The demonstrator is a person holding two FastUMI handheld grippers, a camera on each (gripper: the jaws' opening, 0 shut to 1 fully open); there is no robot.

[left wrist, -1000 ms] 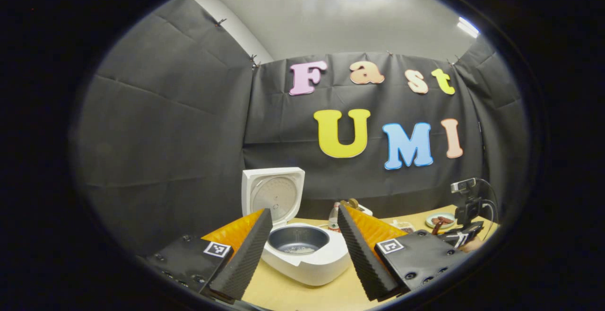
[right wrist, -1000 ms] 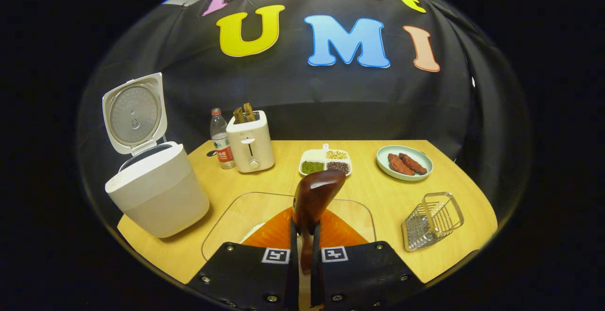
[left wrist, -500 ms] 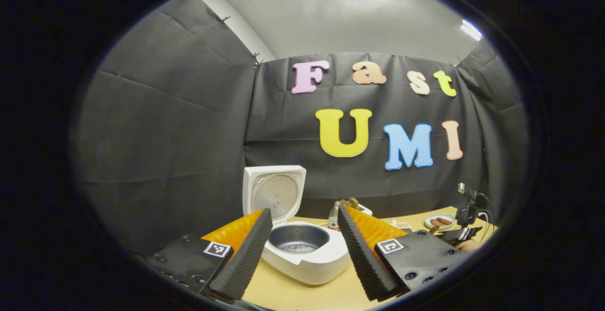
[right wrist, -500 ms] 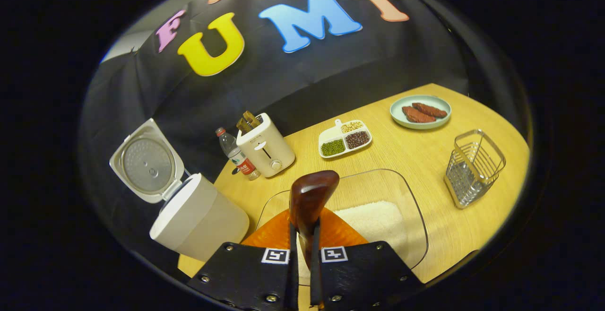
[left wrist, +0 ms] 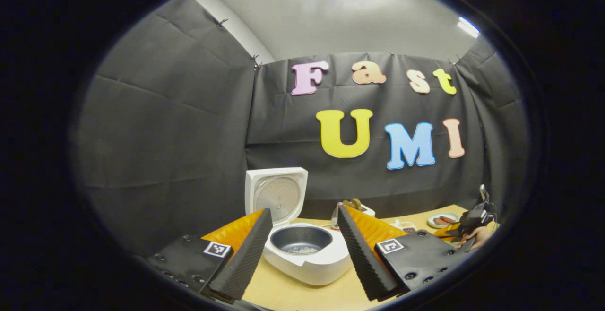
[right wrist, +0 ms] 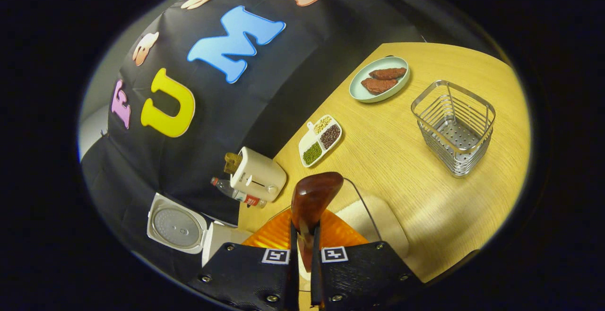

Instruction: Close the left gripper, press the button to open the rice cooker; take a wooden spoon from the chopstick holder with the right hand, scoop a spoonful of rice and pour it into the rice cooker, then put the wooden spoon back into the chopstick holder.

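Note:
My right gripper [right wrist: 305, 240] is shut on the handle of a dark wooden spoon [right wrist: 314, 193], whose bowl sticks up ahead of the fingers. Below it lies a glass tray of white rice [right wrist: 378, 219]. The wire chopstick holder [right wrist: 453, 126] stands on the table to the right, with nothing in it. The white rice cooker [left wrist: 307, 259] is open, lid [left wrist: 276, 195] upright and dark inner pot [left wrist: 301, 239] showing. My left gripper [left wrist: 304, 216] hangs open just in front of it. The cooker [right wrist: 177, 226] also sits at the right gripper view's lower left.
On the wooden table [right wrist: 425, 178] are a toaster [right wrist: 257, 176], a lying-looking water bottle [right wrist: 236, 193], a divided dish of beans [right wrist: 320, 140] and a plate of sausages [right wrist: 378, 79]. A hand with the other gripper [left wrist: 468, 228] shows at far right.
The right gripper has rolled and swung with the spoon, so its view tilts and the chopstick holder is nearer. The left gripper has barely moved and stays open.

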